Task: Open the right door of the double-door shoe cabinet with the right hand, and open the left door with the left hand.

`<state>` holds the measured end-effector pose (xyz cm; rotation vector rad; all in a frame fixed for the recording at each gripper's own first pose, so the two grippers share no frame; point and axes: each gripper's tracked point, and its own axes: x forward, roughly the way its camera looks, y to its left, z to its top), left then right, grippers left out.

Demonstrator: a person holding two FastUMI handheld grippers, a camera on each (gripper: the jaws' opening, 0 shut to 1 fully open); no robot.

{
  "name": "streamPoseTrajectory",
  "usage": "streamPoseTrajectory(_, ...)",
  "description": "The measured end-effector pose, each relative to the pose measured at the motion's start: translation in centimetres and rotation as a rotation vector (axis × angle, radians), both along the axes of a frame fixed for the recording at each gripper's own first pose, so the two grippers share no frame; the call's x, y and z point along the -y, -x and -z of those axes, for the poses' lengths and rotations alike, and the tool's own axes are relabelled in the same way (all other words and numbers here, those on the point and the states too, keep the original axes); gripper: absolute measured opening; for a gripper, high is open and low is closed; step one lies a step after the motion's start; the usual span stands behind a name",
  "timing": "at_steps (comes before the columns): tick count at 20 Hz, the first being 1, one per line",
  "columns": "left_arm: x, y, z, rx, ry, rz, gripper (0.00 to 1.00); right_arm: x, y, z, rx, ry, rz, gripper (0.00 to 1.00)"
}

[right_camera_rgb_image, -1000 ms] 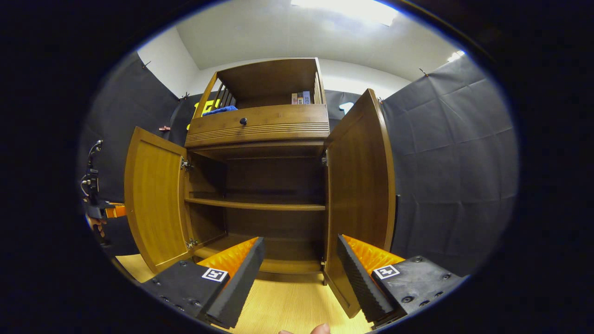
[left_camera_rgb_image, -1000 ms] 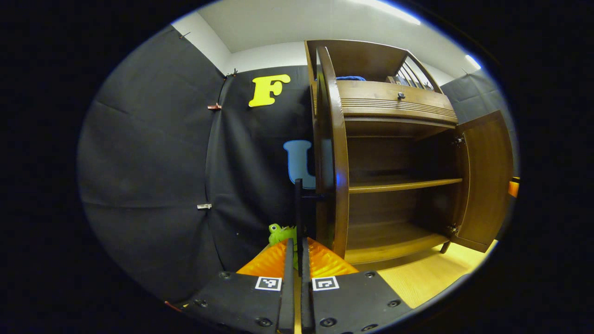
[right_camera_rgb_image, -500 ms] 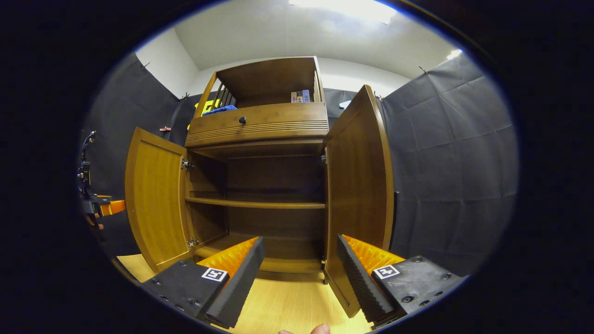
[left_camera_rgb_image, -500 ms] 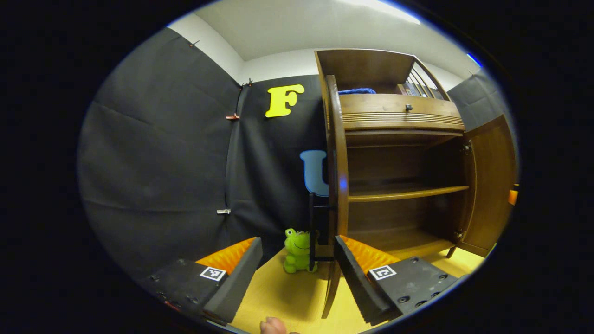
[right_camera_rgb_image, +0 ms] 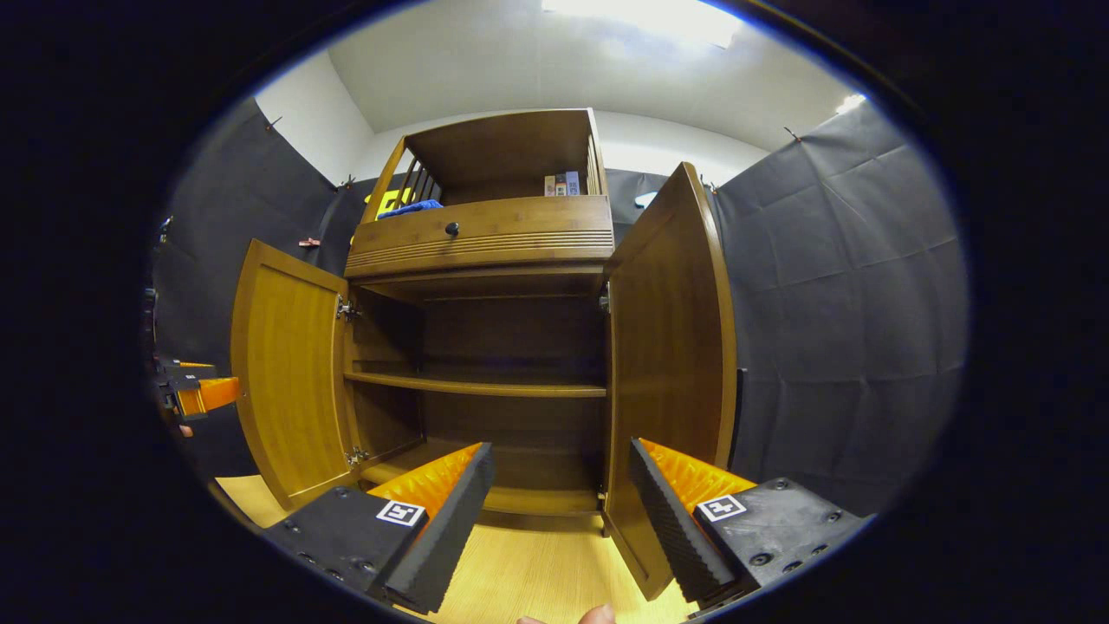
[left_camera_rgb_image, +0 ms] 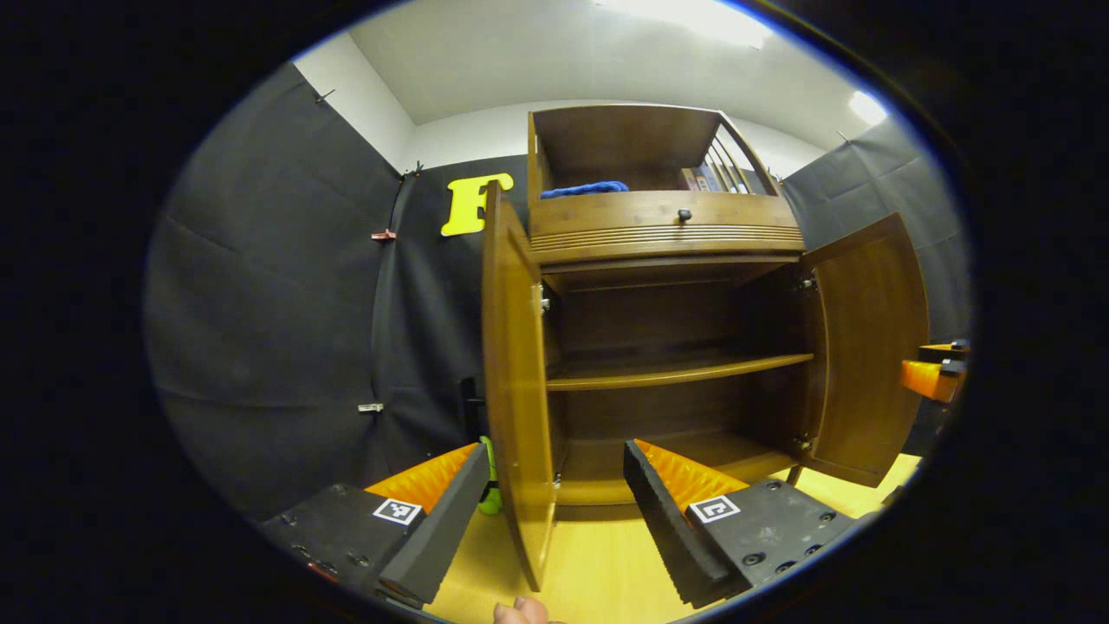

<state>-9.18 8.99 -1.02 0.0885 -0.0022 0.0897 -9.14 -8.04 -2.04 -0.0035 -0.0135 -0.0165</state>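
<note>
Right gripper view: two doors (right_camera_rgb_image: 286, 381) open, one shelf (right_camera_rgb_image: 476, 384).

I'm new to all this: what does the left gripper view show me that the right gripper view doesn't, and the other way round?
Left gripper view: a green toy low behind the left door, and the right gripper at the far right edge.

Right gripper view: the left gripper beside that door's inner face, and the cloth wall beyond the right door.

Shared: the shoe cabinet with both doors open, its shelf, a drawer knob, a blue cloth on top, and each view's own open fingers.
</note>
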Motion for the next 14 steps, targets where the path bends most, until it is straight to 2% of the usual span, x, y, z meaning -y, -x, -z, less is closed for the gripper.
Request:
streamPoseTrajectory(6, 3.6, -1.3, -0.1, 0.006, 0.013, 0.015, 0.97, -0.8, -1.1, -0.3, 0.005, 0.012, -0.025, 0.98)
streamPoseTrajectory(7, 4.1, -1.5, 0.0, 0.008, 0.014, 0.017, 0.97, -0.9, -1.3, -0.5, 0.008, 0.010, -0.026, 0.93)
streamPoseTrajectory(10, 6.3, -1.8, -0.3, 0.015, 0.015, 0.035, 0.97, -1.0, -1.9, -0.7, 0.014, 0.016, -0.032, 0.93)
streamPoseTrajectory(11, 6.9, -2.0, -0.3, 0.017, 0.015, 0.041, 0.96, -1.0, -2.0, -0.7, 0.015, 0.015, -0.031, 0.98)
streamPoseTrajectory(12, 7.5, -2.2, -0.3, 0.017, 0.014, 0.045, 0.97, -1.1, -2.2, -0.7, 0.015, 0.013, -0.033, 0.94)
streamPoseTrajectory(14, 8.5, -2.5, -0.5, 0.017, 0.020, 0.058, 0.96, -1.1, -2.5, -0.8, 0.014, 0.010, -0.037, 0.94)
